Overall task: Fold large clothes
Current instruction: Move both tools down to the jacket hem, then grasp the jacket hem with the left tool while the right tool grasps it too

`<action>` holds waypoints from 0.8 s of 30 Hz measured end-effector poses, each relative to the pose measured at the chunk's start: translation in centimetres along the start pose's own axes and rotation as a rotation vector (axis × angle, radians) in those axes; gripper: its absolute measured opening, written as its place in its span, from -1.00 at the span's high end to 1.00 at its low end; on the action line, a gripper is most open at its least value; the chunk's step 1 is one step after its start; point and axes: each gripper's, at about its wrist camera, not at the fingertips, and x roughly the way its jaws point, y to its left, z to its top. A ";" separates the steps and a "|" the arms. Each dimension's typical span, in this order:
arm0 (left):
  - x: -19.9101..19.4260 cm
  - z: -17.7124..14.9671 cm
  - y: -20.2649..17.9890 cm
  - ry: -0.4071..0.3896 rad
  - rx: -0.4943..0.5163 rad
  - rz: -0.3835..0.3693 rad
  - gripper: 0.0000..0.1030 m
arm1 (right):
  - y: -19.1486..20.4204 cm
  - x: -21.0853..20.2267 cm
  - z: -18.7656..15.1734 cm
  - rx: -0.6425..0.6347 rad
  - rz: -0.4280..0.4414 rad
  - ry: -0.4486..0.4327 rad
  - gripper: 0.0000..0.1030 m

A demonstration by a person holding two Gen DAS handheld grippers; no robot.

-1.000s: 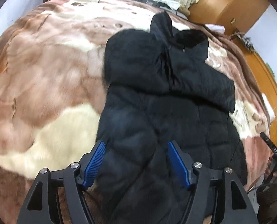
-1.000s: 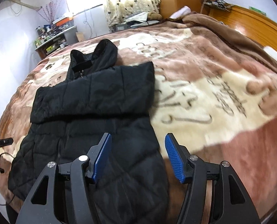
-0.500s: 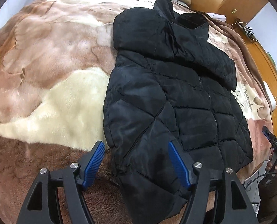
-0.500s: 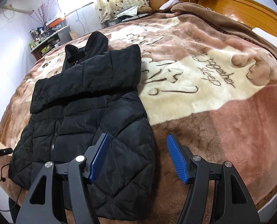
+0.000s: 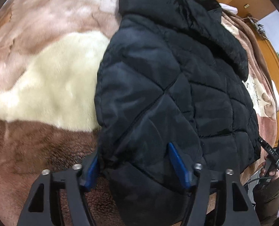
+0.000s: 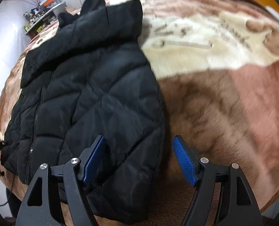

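Observation:
A black quilted puffer jacket (image 5: 167, 94) lies flat on the bed, hood at the far end and sleeves folded across the chest; it also shows in the right wrist view (image 6: 86, 94). My left gripper (image 5: 134, 163) is open, low over the jacket's near left hem corner, with the padded fabric bulging between its blue pads. My right gripper (image 6: 141, 159) is open over the jacket's near right hem corner; the left pad is over the fabric, the right pad over the blanket.
A plush brown, pink and cream blanket (image 6: 224, 94) covers the bed. A wooden headboard (image 5: 278, 79) and wardrobe stand at the right of the left view. A cluttered desk (image 6: 43, 17) stands by the far wall. The other hand-held gripper shows at the right edge (image 5: 273, 156).
Both grippers have dropped and moved forward toward the jacket's hem corners, so the jacket fills more of each view. Both stay open. The jacket has not moved.

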 end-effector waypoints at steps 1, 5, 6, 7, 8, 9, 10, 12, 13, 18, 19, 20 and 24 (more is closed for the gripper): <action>0.1 -0.2 -0.3 -0.006 0.010 0.010 -0.13 | 0.1 0.1 -0.2 0.008 0.012 0.005 -0.43; -0.5 -0.3 -1.2 -0.027 0.036 0.017 0.29 | 0.8 0.2 -0.8 0.020 0.044 0.036 -0.27; -0.7 -0.3 -1.4 -0.032 0.039 0.014 0.34 | 1.0 -0.1 -1.0 0.014 0.014 0.025 -0.03; -0.9 -0.4 -1.7 -0.036 0.043 0.012 0.43 | 1.0 -0.3 -1.0 0.013 0.006 0.017 0.08; -1.2 -0.4 -1.8 -0.045 0.044 0.008 0.51 | 0.7 -0.8 -1.1 0.026 0.018 0.008 0.27; -1.5 -0.5 -1.9 -0.052 0.046 0.007 0.53 | 0.4 -1.2 -1.2 0.040 0.037 -0.001 0.40; -1.8 -0.6 -2.1 -0.062 0.052 0.006 0.57 | 0.3 -1.6 -1.3 0.045 0.054 -0.008 0.43; -2.4 -0.9 -2.3 -0.078 0.059 0.005 0.60 | 0.4 -2.3 -1.4 0.037 0.064 -0.023 0.58; -2.7 -1.1 -2.4 -0.082 0.062 0.005 0.61 | 0.6 -2.8 -1.7 0.025 0.062 -0.030 0.60; -3.9 -1.9 -2.1 -0.084 0.067 -0.006 0.63 | 1.4 -4.2 -2.6 -0.012 0.057 -0.042 0.64; -4.2 -2.3 -1.9 -0.081 0.070 -0.009 0.63 | 1.4 -4.4 -2.7 -0.014 0.062 -0.042 0.64; -4.5 -2.7 -1.8 -0.081 0.075 -0.009 0.63 | 1.5 -4.6 -2.8 -0.015 0.064 -0.041 0.64; -5.1 -4.1 -1.4 -0.068 0.081 -0.011 0.63 | 1.1 -5.6 -4.0 -0.015 0.073 -0.031 0.64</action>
